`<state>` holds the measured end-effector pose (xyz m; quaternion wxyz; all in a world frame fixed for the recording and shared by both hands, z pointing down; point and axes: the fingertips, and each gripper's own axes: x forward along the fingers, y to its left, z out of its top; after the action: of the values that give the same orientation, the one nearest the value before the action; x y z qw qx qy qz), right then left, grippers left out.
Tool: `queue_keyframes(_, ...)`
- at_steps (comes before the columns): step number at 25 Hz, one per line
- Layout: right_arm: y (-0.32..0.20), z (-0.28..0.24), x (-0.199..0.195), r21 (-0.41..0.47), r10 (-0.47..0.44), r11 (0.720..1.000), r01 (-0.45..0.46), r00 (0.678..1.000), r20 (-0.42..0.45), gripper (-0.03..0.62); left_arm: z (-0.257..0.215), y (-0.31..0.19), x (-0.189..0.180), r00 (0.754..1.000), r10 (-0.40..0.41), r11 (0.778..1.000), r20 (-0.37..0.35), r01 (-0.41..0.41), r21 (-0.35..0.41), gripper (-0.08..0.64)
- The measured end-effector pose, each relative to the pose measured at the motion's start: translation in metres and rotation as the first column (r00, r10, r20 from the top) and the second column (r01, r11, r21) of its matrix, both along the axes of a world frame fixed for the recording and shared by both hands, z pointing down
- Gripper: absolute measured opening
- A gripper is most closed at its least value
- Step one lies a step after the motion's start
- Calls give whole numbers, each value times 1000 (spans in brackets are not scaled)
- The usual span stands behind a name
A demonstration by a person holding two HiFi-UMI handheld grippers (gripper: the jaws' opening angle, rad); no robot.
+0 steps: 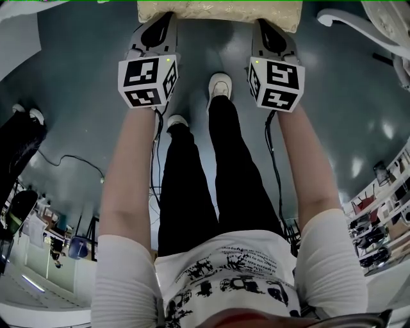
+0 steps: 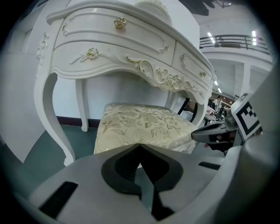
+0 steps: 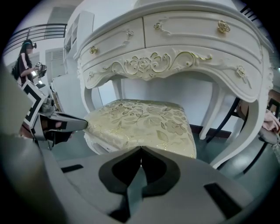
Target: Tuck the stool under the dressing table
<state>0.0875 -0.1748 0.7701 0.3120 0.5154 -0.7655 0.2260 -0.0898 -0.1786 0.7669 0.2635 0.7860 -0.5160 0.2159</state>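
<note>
Your left gripper (image 1: 168,19) and right gripper (image 1: 262,23) are both stretched out ahead of you. Each one's tips are up against the near edge of the stool (image 1: 218,13). The left is at the seat's left corner and the right at its right corner.

In the left gripper view your fingers (image 2: 131,164) are pressed together with nothing between them, tips meeting right at the gold-floral cushion's front edge. It is the same in the right gripper view: fingers (image 3: 151,168) closed and empty, tips at the cushion edge.

The stool sits on the dark green floor (image 2: 48,151), between the curved front legs of the white dressing table (image 2: 131,48). The back of the seat is under the carved apron, while the front part sticks out toward you.

Your shoes (image 1: 220,83) stand on the floor just behind the grippers.
</note>
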Motion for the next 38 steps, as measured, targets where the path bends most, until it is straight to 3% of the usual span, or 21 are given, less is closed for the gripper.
queue_keyframes(5, -24, 0, 0, 28, 21, 999, -20, 999, -31, 17, 0, -24, 0, 1000, -16, 1000, -4, 16, 26, 20)
queue_keyframes(13, -54, 1, 3, 30, 8, 1000, -6, 999, -46, 17, 0, -55, 5, 999, 25, 999, 27, -26, 37, 20)
queue_keyframes(25, -89, 1, 4, 120, -17, 992, 30, 994, -108, 17, 0, -90, 7, 997, 47, 994, 62, -53, 97, 20)
queue_keyframes(28, -100, 1, 4, 135, -14, 990, 28, 994, -106, 17, 0, -99, 8, 996, 46, 993, 74, -53, 109, 20)
queue_keyframes(34, -117, 0, 2, 123, -9, 992, 18, 998, -69, 17, -1, -116, 7, 984, 121, 986, 130, -134, 97, 20)
queue_keyframes(38, -124, 0, 1, 119, -10, 993, 21, 996, -85, 17, -1, -123, 6, 988, 101, 989, 113, -112, 93, 20)
